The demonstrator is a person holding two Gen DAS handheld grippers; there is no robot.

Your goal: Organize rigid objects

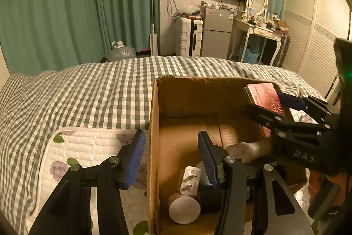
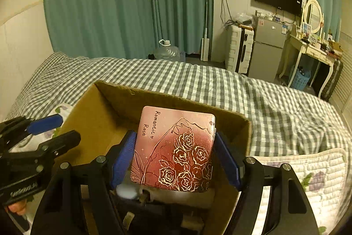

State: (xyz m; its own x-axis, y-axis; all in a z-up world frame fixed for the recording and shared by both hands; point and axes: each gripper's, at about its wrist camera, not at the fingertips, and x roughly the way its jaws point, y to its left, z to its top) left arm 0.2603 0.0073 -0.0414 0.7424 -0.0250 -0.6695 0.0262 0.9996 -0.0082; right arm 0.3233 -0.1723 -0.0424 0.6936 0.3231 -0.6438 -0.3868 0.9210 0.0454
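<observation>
A cardboard box (image 1: 154, 124) stands open on the bed. My right gripper (image 2: 176, 158) is shut on a pink tin (image 2: 173, 151) printed with roses and "Romantic Rose", holding it tilted over the box (image 2: 176, 98). The left wrist view shows that tin (image 1: 266, 97) above the box's right side. My left gripper (image 1: 171, 160) is open and straddles the box's left wall, one finger inside and one outside, gripping nothing. Inside the box lie a metal can (image 1: 184, 208), a small silver packet (image 1: 190, 180) and a beige bottle-like object (image 1: 248, 149). The left gripper (image 2: 55, 131) also shows in the right wrist view.
The box sits on a grey checked bedcover (image 1: 99, 91) beside a white floral quilted pad (image 1: 88, 147). Beyond the bed are green curtains (image 1: 77, 3), a water jug (image 1: 120, 51), a white suitcase (image 1: 190, 36), a small fridge (image 1: 216, 33) and a dressing table (image 1: 259, 30).
</observation>
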